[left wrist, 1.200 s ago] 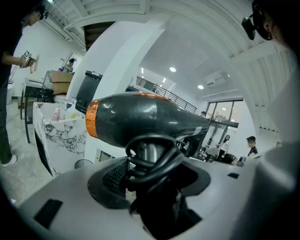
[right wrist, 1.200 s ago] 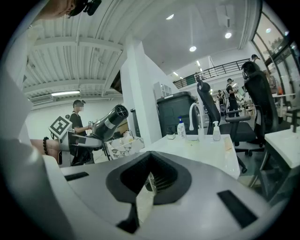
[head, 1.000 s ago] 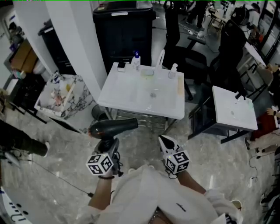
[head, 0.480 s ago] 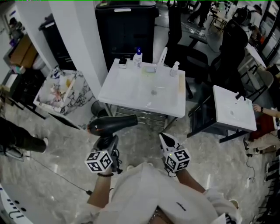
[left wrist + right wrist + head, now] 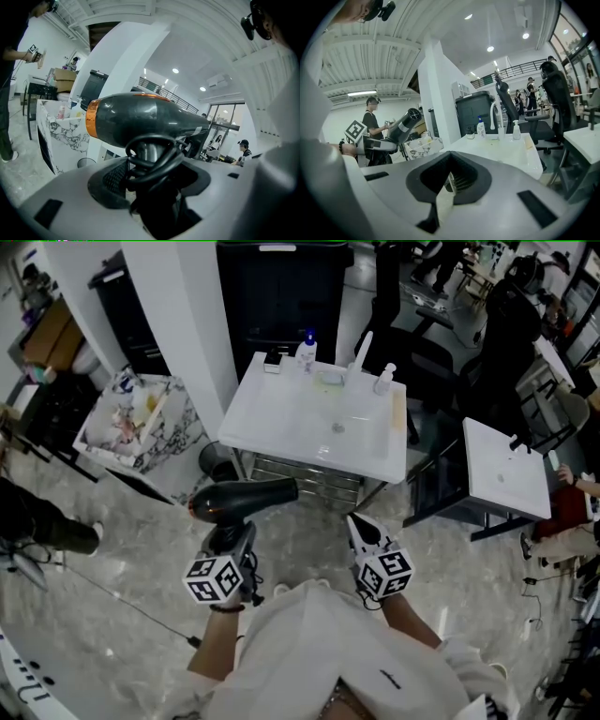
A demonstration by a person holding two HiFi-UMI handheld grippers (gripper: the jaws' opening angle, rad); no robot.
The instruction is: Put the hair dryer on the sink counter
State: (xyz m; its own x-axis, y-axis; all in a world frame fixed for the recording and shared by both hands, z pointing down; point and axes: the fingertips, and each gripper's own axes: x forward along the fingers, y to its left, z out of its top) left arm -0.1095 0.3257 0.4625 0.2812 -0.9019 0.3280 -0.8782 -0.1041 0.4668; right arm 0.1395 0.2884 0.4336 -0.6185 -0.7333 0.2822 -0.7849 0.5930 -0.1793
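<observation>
- Over the floor (image 5: 112, 559), short of the counter (image 5: 258, 418): where was the hair dryer (image 5: 246, 499)?
- It was up in the air, carried by the left hand-held gripper (image 5: 230, 538) and lying roughly level. The counter stood well apart, ahead of the person.
- What was the grip?
- The left gripper view showed the jaws pinching the handle (image 5: 149, 151), with the cord (image 5: 157, 166) wound in loops round it just above the jaws. The right hand-held gripper (image 5: 359, 526) was pressed together with nothing between its jaws, and hung beside the left one.
- How would it handle?
- Judged a hard, smooth plastic shell, stiff and not fragile in ordinary handling. It was probably top-heavy, since the bulk sat above the pinch, so it could swing or twist in the jaws. The handle looked the right place to hold. The cord loops may have added some friction, but they were springy and could shift.
- Any risk noted for the set-down?
- It looked round enough to roll toward the basin (image 5: 336, 427). The flat near edge seemed safer, clear of the faucet (image 5: 361, 351) and the bottle (image 5: 307, 351) at the back. A loose cord end might also snag, but none was seen hanging.
</observation>
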